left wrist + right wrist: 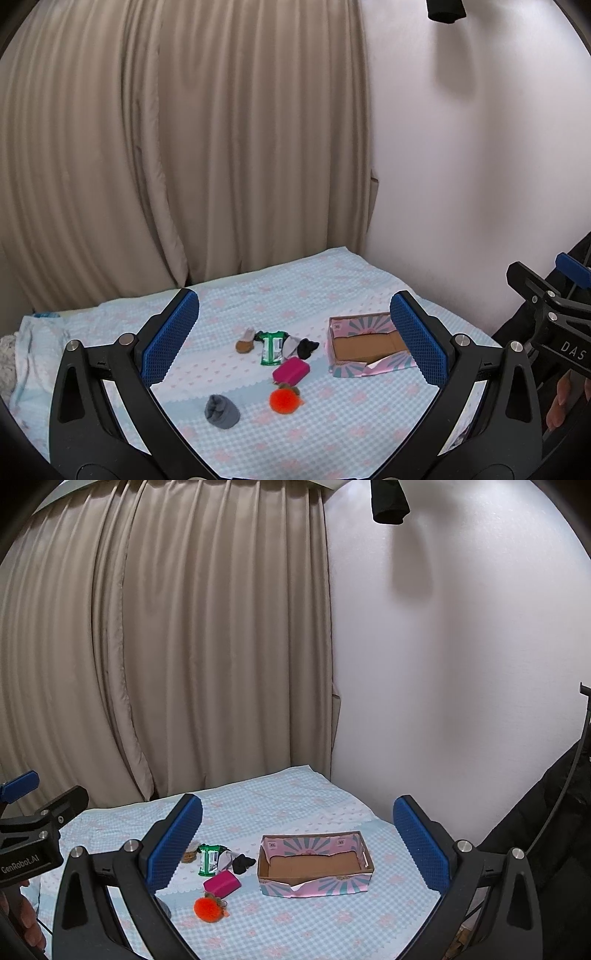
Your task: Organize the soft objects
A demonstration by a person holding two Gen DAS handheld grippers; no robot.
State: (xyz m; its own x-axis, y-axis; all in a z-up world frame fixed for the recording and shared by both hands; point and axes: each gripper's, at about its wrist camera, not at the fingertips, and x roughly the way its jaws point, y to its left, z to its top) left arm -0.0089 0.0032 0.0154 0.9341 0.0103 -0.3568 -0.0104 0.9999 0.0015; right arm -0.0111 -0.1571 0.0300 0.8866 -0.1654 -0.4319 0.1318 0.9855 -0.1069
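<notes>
Soft items lie on a blue checked bed cover (332, 424): a rolled grey sock (221, 411), an orange pompom (283, 401), a magenta pouch (291, 371), a green packet (272, 347), a black and grey sock (301, 347), a brown plush piece (245, 341). An empty pink patterned cardboard box (365, 345) stands to their right. My left gripper (295, 339) is open and empty, held above and short of the items. My right gripper (299, 845) is open and empty, facing the box (314, 864), the pompom (207, 909) and the pouch (221, 882).
Beige curtains (166, 147) hang behind the bed and a white wall (461, 166) stands on the right. Crumpled bedding (22, 354) lies at the bed's left edge. A dark garment (535, 849) is at the far right.
</notes>
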